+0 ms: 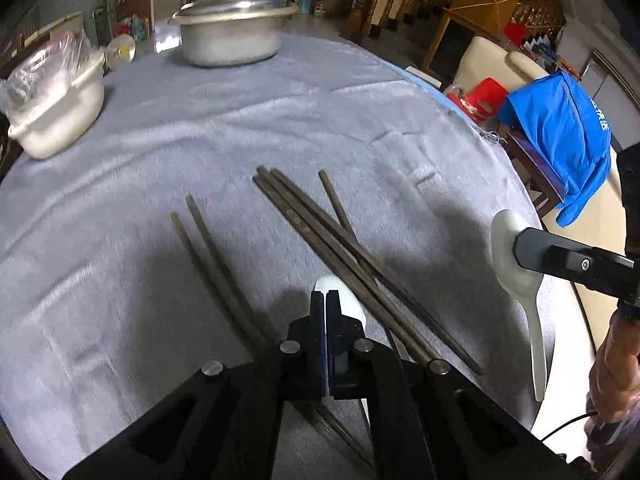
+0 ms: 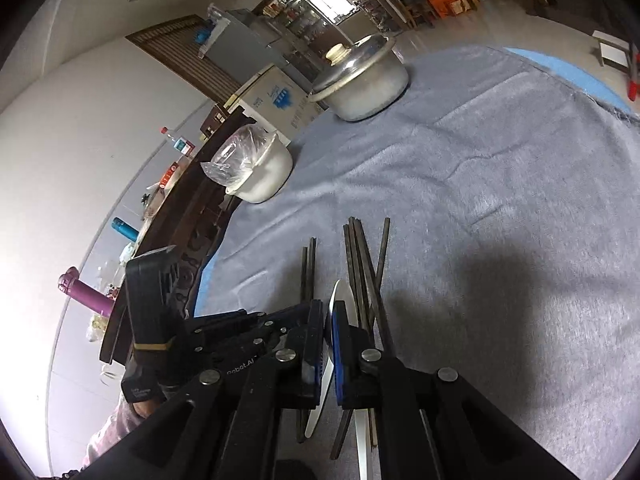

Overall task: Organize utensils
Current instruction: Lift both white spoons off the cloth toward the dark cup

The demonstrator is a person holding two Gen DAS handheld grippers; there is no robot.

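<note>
Several dark chopsticks lie on the grey cloth: a bundle (image 1: 344, 256) in the middle and a pair (image 1: 216, 268) to its left. My left gripper (image 1: 326, 300) is shut, just above the cloth, with a white spoon (image 1: 348, 300) lying under and beside its tips; whether it grips anything I cannot tell. My right gripper (image 2: 330, 316) is shut on a second white spoon (image 2: 342, 300), held off the cloth; it shows at the right of the left wrist view (image 1: 516, 256). The bundle (image 2: 362, 276) and the pair (image 2: 309, 276) lie below it.
A lidded metal pot (image 1: 232, 24) stands at the far side of the round table (image 1: 360, 92). A white pot with a plastic bag (image 1: 56, 92) stands at the left. A chair with a blue shirt (image 1: 560, 136) is beyond the right edge.
</note>
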